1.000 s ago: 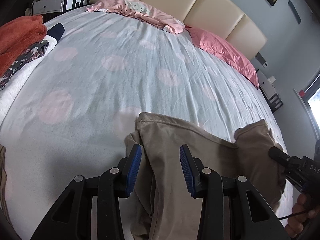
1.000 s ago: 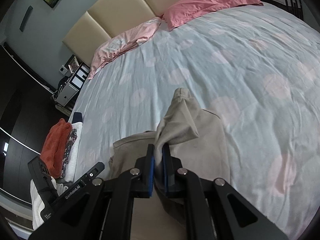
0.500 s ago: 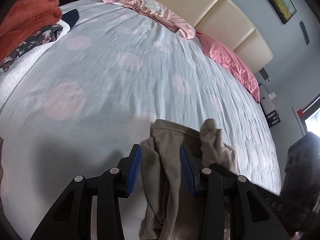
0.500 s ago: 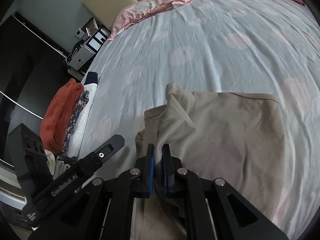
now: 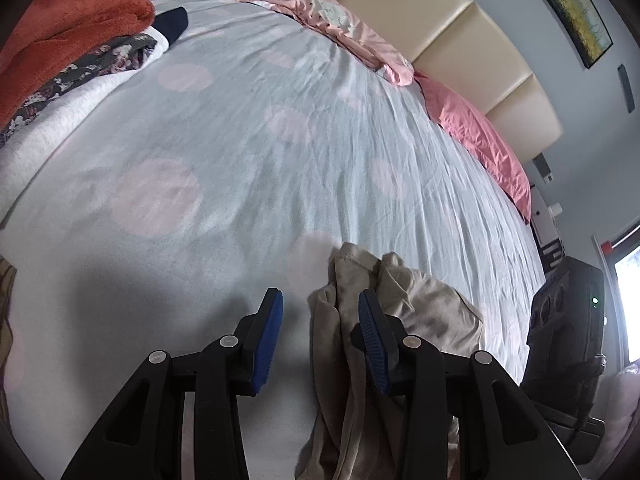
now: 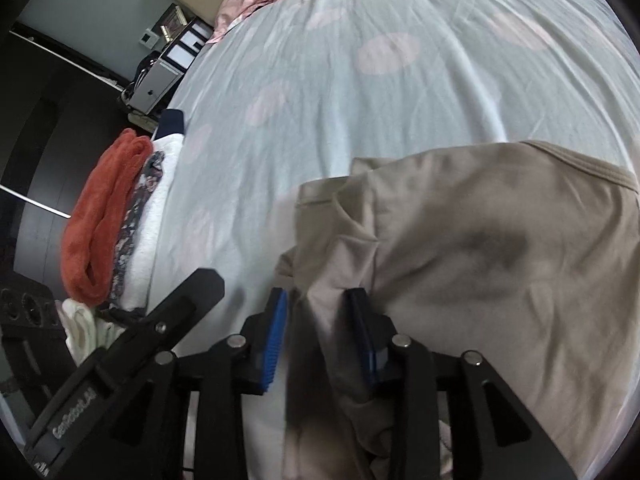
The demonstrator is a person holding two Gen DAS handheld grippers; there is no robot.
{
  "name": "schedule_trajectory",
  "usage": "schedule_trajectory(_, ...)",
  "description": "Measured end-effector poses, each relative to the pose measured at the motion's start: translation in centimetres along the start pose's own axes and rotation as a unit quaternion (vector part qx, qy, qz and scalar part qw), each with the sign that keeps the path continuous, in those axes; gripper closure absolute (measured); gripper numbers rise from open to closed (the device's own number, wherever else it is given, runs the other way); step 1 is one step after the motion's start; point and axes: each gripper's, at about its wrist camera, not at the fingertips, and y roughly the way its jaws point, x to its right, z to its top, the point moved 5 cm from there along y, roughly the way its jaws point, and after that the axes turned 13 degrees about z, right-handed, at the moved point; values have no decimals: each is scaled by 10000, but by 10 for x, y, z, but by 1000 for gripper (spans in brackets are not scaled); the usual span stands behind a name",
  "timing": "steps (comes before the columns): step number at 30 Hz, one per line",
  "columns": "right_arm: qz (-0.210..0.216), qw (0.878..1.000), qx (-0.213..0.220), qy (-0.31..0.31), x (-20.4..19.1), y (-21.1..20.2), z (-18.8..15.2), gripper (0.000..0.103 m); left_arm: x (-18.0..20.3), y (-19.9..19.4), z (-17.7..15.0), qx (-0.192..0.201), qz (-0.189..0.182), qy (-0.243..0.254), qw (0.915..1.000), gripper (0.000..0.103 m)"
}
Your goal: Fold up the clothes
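A beige garment (image 5: 420, 304) lies bunched on the pale dotted bed sheet (image 5: 240, 140). In the right wrist view the garment (image 6: 480, 240) spreads wide to the right, with a folded flap at its left edge. My left gripper (image 5: 320, 300) is open; a ridge of the beige cloth runs between its blue pads, close to the right one. My right gripper (image 6: 319, 296) is open too, and a loose fold of the garment rests between its pads. The left gripper's black body (image 6: 132, 356) shows at lower left.
A stack of folded clothes with an orange towel (image 5: 72, 20) on top sits at the bed's left edge, also visible in the right wrist view as the orange towel (image 6: 100, 216). Pink pillows (image 5: 332, 20) lie against the cream headboard (image 5: 460, 40). A nightstand (image 6: 160, 80) stands beyond the bed.
My right gripper, shut on a beige fold before, has opened and let it go. The fold was carried across toward the left side. The left gripper stayed open.
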Motion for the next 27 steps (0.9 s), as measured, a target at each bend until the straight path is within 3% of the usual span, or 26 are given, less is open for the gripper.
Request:
schedule_trajectory(3,193,9998,70,21,-7,-15,-1,69,-9,-9,4,103,-39,-157,9998,62)
schedule_trajectory(7,253,9993,261,-53,-15,-49,-6,69,-10,-14,-1,-35,-112,-150,9998,62)
schedule_trajectory(12,53,9977,616,-290,-13,-108,-28,69,13,-19,-27,-439,-210,384,9981,62)
schedule_trajectory(19,-304,9948,974,-28,39,-165,-83,65,45,-36,-73,-875,-323,1075,9898,62)
schedule_trajectory(22,-49,9929,1164,224,56,-170,-102,67,44,-40,-85,-1022,-221,1133,9880,62)
schedule_trajectory(27,152,9942,1068,-37,54,-158,-115,66,30,-33,-106,-1483,226,1138,9821,62)
